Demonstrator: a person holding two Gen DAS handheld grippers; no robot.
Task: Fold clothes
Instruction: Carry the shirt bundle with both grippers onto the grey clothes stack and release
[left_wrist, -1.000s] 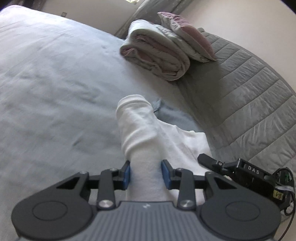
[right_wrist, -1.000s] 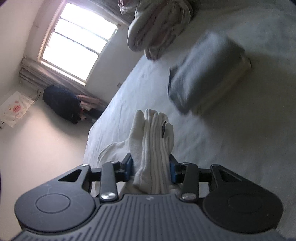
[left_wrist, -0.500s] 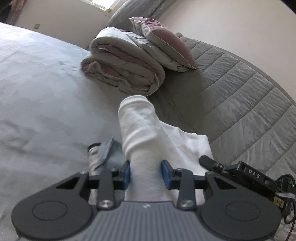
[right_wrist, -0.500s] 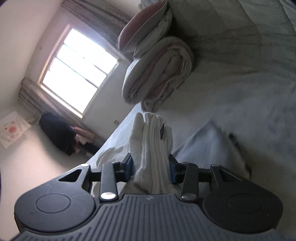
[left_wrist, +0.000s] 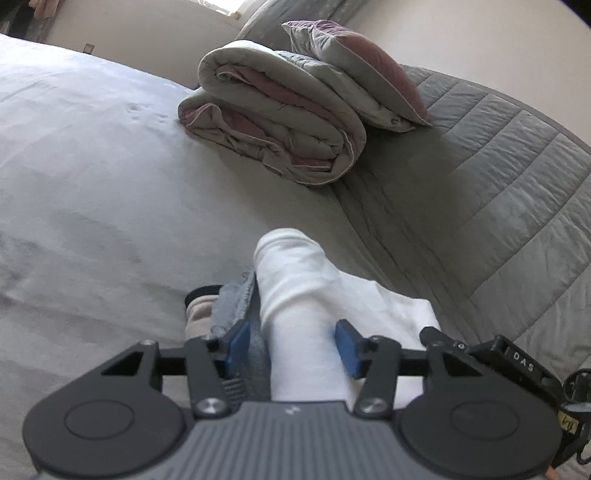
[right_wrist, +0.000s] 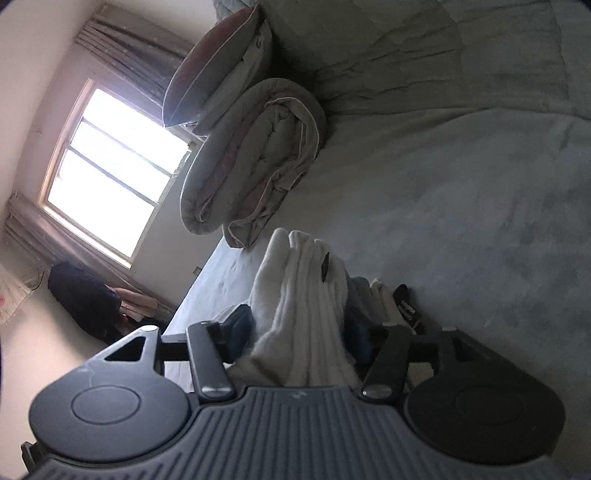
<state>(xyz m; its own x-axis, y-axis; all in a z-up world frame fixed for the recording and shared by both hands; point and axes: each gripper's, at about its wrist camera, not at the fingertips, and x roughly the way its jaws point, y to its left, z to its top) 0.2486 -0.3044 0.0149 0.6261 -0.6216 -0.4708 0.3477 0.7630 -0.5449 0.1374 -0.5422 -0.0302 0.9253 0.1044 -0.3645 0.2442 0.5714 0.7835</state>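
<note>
A folded white garment (left_wrist: 299, 295) lies on top of a small stack of folded clothes (left_wrist: 221, 306), grey and beige, near the head end of the bed (left_wrist: 92, 177). It runs forward between the blue pads of the left gripper (left_wrist: 290, 347), whose jaws are opening, with a clear gap on each side of the cloth. In the right wrist view the bunched white fabric (right_wrist: 306, 306) likewise stands between the fingers of the right gripper (right_wrist: 299, 332); those jaws are opening too, and the pads look drawn back from the cloth. The other gripper's black body, marked "DAS" (left_wrist: 517, 360), shows at the right edge of the left view, just beside the garment. The bed is covered by a pale grey sheet, lightly creased. Further up lies a rolled grey and pink duvet (left_wrist: 273, 122) with a mauve pillow (left_wrist: 354, 70) leaning on it, both against a quilted grey headboard (left_wrist: 498, 177). Beyond the bed stand a plain pale wall (left_wrist: 461, 33), a bright window (right_wrist: 114, 173) with grey curtains (right_wrist: 136, 48), and a dark heap (right_wrist: 85, 299) in the corner below it.
</note>
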